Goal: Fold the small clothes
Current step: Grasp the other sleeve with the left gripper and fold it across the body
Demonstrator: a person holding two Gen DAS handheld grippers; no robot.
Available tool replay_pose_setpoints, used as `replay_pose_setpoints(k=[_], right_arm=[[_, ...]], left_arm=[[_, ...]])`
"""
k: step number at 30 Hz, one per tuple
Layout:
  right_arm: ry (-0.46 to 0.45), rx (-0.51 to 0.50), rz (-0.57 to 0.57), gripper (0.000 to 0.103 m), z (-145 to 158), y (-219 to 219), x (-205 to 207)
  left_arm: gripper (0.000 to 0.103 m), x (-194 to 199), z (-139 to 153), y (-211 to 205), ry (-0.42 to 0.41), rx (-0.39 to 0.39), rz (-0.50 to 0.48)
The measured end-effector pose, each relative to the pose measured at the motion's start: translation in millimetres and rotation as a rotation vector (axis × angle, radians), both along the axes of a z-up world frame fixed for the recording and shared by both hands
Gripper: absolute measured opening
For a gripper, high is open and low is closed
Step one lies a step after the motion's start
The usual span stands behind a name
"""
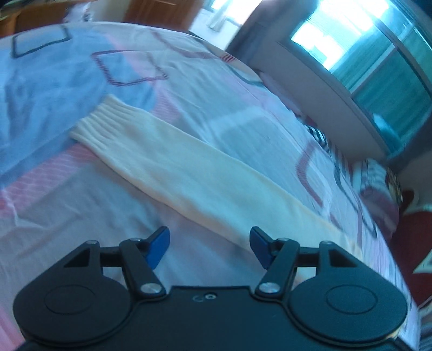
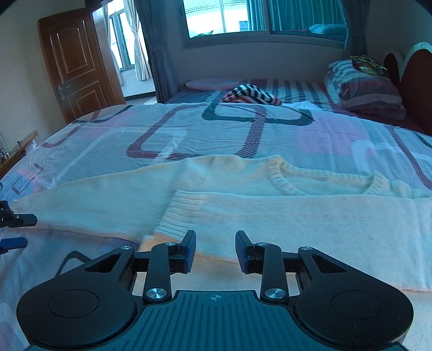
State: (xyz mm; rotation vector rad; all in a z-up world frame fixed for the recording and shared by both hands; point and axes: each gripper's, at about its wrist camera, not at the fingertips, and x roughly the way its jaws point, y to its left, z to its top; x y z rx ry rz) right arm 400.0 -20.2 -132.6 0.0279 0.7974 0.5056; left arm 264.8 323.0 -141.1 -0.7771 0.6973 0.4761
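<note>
A cream knit sweater (image 2: 297, 224) lies flat on the patterned bedspread (image 2: 189, 129), its ribbed neckline (image 2: 321, 178) facing the far side. One sleeve is folded across the body, with its ribbed cuff (image 2: 181, 213) just ahead of my right gripper (image 2: 215, 251), which is open and holds nothing. The other sleeve (image 1: 189, 172) stretches out straight, its cuff (image 1: 108, 118) at the far end. My left gripper (image 1: 210, 245) hovers open over this sleeve's near part, empty. That gripper's fingers (image 2: 16, 218) show at the left edge of the right wrist view, beside the outstretched sleeve's end.
A striped garment (image 2: 251, 94) and a pink folded item (image 2: 210, 83) lie at the bed's far side. Pillows (image 2: 364, 89) rest against a red headboard (image 2: 413, 81) on the right. A wooden door (image 2: 78, 62) stands left, and a window (image 2: 256, 16) lies beyond the bed.
</note>
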Motion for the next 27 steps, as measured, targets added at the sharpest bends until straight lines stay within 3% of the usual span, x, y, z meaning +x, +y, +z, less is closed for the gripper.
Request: replay_pose_setpoints(k=[5, 8, 11, 13, 15, 17, 20, 23, 27], right_arm=[[0.000, -0.013, 0.009, 0.032, -4.0, 16.4, 5.9], [0.005, -0.019, 0.002, 0.032, -7.1, 18.8, 10.2], [0.013, -0.023, -0.013, 0.032, -10.6, 19.9, 15.5], [0.018, -0.027, -0.026, 0.032, -13.0, 20.0, 18.3], [0.022, -0.033, -0.036, 0.032, -15.5, 19.6, 22.0], [0.023, -0.041, -0.044, 0.032, -18.1, 20.2, 23.9], [0.030, -0.089, -0.032, 0.032, -29.6, 26.0, 24.2], [0.013, -0.120, -0.018, 0.032, -31.0, 30.6, 24.5], [0.045, -0.021, -0.054, 0.032, -22.6, 16.8, 25.4]], left_arm=[[0.058, -1.5, -8.2, 29.7, -0.071, -0.084, 0.045], [0.050, -1.5, -14.3, 44.1, -0.109, -0.116, 0.087], [0.033, 0.7, -20.4, 58.8, -0.132, -0.140, 0.132], [0.016, 1.8, -25.0, 68.4, -0.137, -0.150, 0.160], [0.007, 1.6, -29.8, 76.5, -0.138, -0.166, 0.188], [0.006, -1.6, -31.7, 79.7, -0.153, -0.186, 0.202], [0.003, 3.2, -18.7, 67.8, -0.136, -0.082, 0.157], [0.003, 9.0, -0.4, 56.0, -0.163, -0.028, 0.106], [0.003, 28.6, 35.5, 27.6, -0.208, 0.062, -0.020]])
